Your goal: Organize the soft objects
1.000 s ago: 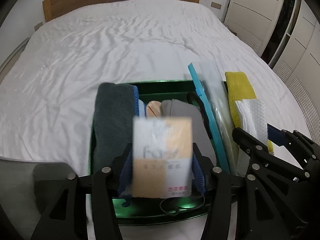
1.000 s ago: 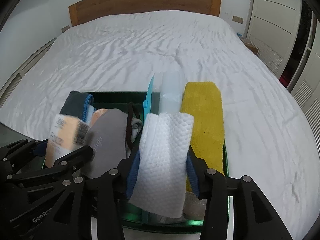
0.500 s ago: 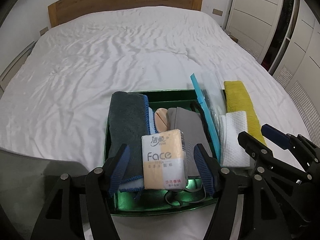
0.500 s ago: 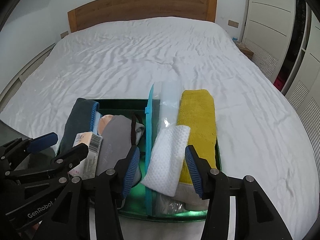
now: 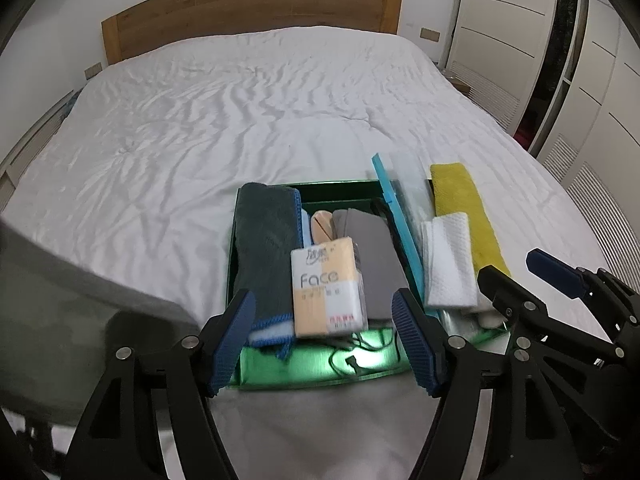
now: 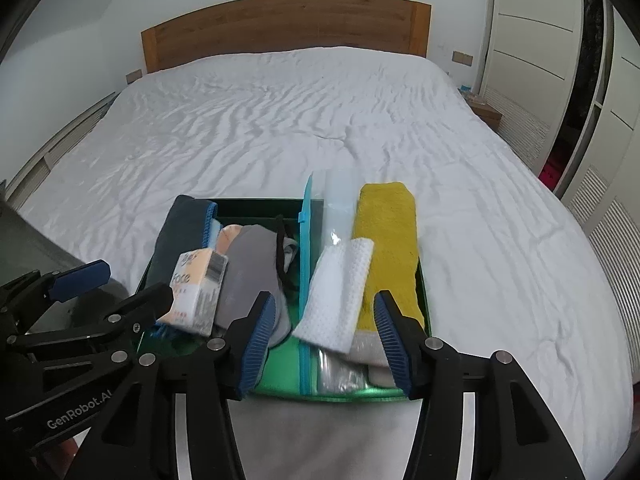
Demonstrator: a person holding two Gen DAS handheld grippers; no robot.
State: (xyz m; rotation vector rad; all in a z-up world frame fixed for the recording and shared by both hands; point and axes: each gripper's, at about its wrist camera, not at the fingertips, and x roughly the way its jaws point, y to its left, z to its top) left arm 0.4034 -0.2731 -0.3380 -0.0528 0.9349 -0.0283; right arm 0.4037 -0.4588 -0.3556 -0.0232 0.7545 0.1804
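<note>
While both jaws gape, tissue pack [image 5: 328, 286] (orange-white) lies in tray [image 5: 316, 372].

Tissue pack [image 5: 326, 286] and white cloth [image 5: 450, 262] rest in green tray [image 5: 320, 376].

Soft, even daylight fills both views, seemingly from the left, raking low shadows across the wrinkled white bed [image 5: 224, 120]. The green tray's [image 5: 320, 372] near floor glares bright. The tissue pack [image 5: 326, 292] is slightly motion-blurred, its small print unreadable. Fisheye bending curves the headboard [image 6: 284, 28] and wardrobe doors [image 6: 532, 48], with dark vignetting at every corner.
</note>
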